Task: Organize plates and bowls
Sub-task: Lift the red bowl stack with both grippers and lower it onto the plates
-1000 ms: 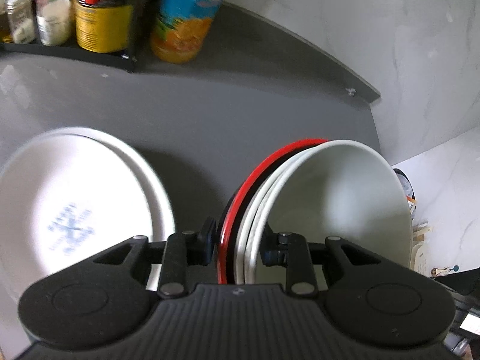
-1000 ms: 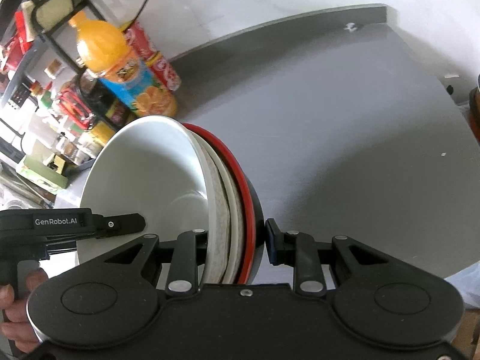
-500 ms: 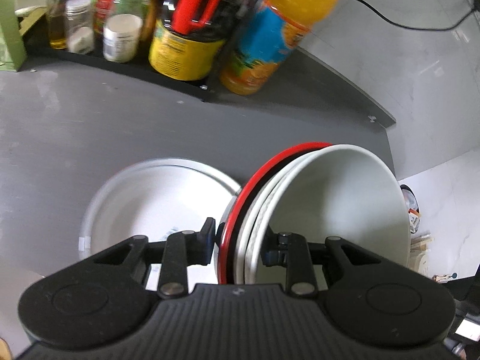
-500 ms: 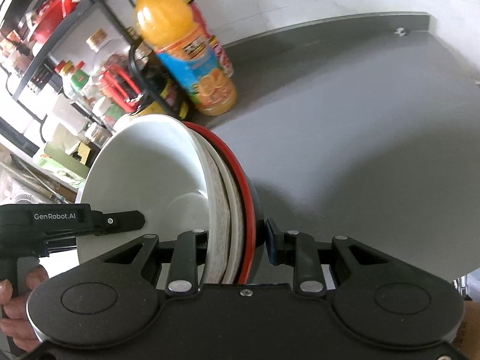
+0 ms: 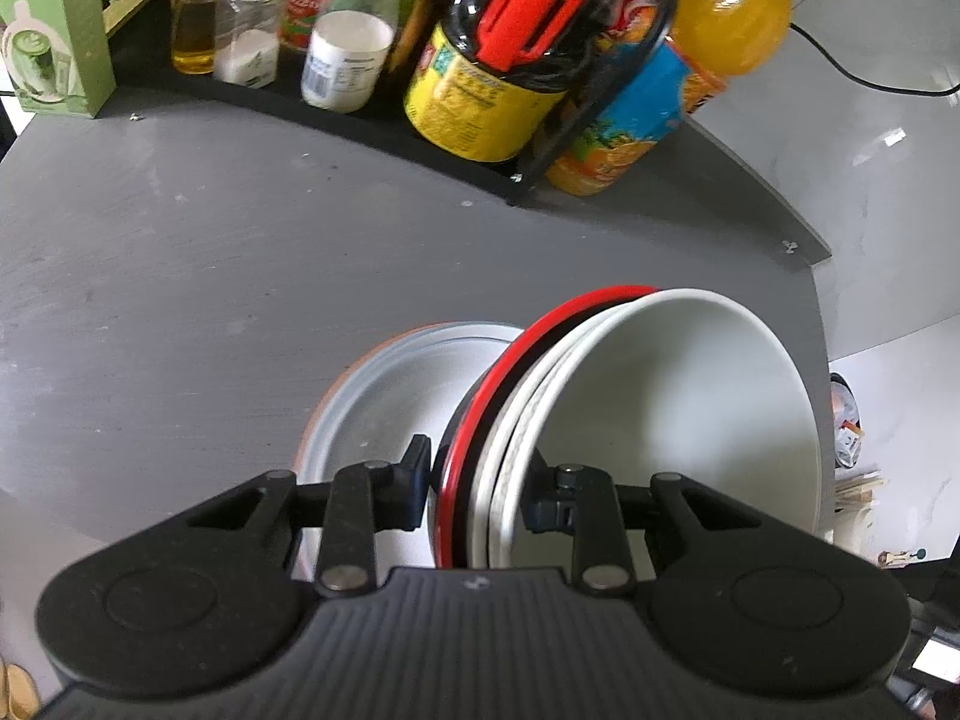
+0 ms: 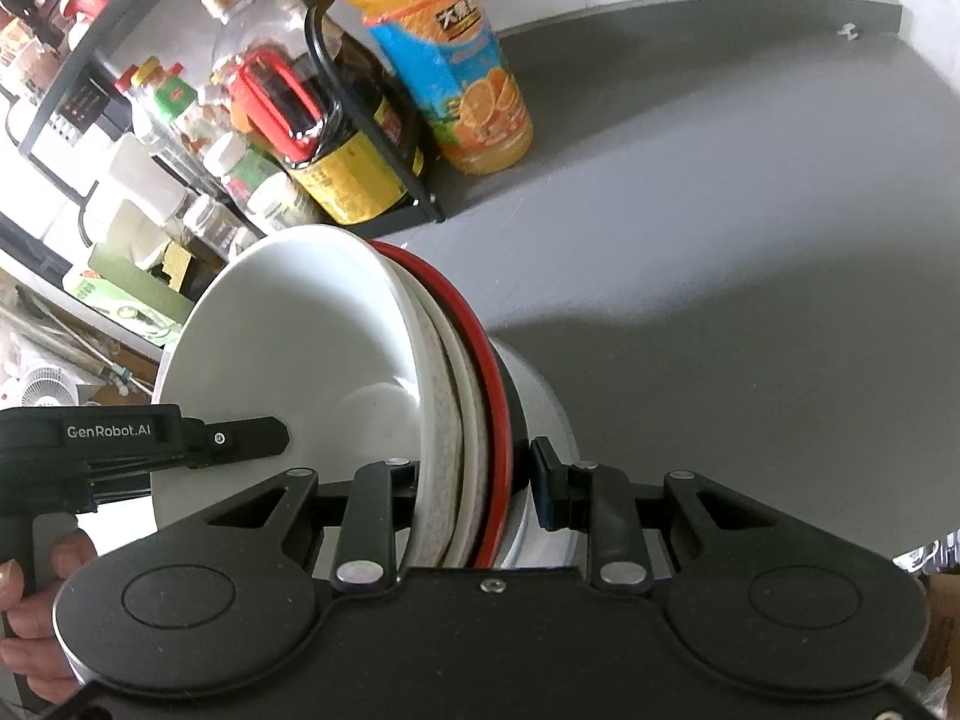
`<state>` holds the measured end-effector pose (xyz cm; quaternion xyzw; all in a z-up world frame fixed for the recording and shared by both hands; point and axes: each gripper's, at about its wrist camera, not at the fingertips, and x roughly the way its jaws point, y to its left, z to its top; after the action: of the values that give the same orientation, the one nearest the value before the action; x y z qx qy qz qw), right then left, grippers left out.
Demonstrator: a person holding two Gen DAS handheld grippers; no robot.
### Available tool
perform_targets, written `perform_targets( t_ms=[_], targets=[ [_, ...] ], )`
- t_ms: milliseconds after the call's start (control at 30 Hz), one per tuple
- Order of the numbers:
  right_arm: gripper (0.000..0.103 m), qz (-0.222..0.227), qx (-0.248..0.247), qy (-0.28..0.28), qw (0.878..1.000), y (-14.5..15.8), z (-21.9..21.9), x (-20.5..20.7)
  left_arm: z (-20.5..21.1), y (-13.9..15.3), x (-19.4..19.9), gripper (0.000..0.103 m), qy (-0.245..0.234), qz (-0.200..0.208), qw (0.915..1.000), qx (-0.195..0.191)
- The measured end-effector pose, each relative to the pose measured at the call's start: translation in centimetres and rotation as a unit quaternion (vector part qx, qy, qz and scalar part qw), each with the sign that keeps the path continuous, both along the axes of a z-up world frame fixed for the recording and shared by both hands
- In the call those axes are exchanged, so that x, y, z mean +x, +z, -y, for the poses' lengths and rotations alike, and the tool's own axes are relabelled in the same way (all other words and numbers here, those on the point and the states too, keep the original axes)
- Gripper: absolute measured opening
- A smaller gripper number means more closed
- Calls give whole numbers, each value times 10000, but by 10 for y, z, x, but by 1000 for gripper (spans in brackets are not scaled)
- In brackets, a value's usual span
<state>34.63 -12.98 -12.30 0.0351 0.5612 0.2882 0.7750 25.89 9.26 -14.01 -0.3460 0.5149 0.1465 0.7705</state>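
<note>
A nested stack of bowls [image 5: 660,420] is held tilted on its side above the grey table: a black bowl with a red rim outermost, white bowls inside. My left gripper [image 5: 480,492] is shut on the stack's rim, one finger outside the black bowl and one inside the white one. From the opposite side, my right gripper [image 6: 474,486] is shut on the same stack of bowls [image 6: 312,360]. A white plate [image 5: 384,396] lies flat on the table right under the stack, partly hidden by it; the plate [image 6: 540,402] also shows in the right wrist view.
A black rack [image 5: 360,114] with sauce bottles and jars lines the table's far edge. An orange juice bottle [image 6: 450,60] stands beside it. The grey table [image 6: 750,240] ends at a raised lip by the white wall. A hand [image 6: 36,600] grips the left tool.
Both grippers carried the bowl stack toward the bottle rack. The white plate, earlier off to the left, now lies directly below the stack. The grips have not changed.
</note>
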Motion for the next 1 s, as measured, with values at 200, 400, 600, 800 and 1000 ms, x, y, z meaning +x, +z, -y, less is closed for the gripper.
perform_targets(
  t_ms=[200, 400, 600, 800, 1000],
  targets=[
    [26, -98, -88, -52, 9999, -10, -15, -8, -13, -10, -6, 28, -30, -99, 9999, -68],
    [26, -171, -171, -135, 9996, -19, -23, -15, -23, -20, -7, 28, -94, -195, 9996, -166],
    [27, -219, -259, -312, 9989, -27, -26, -18, -27, -29, -5, 27, -195, -249, 9992, -255],
    [27, -158, -157, -609, 9979, -34, -23, -21, -33, -29, -3, 28, -318, -88, 9989, -328],
    [31, 100, 43, -815, 9966, -24, -15, -28, -39, -24, -2, 39, -564, 104, 9977, -371]
  ],
)
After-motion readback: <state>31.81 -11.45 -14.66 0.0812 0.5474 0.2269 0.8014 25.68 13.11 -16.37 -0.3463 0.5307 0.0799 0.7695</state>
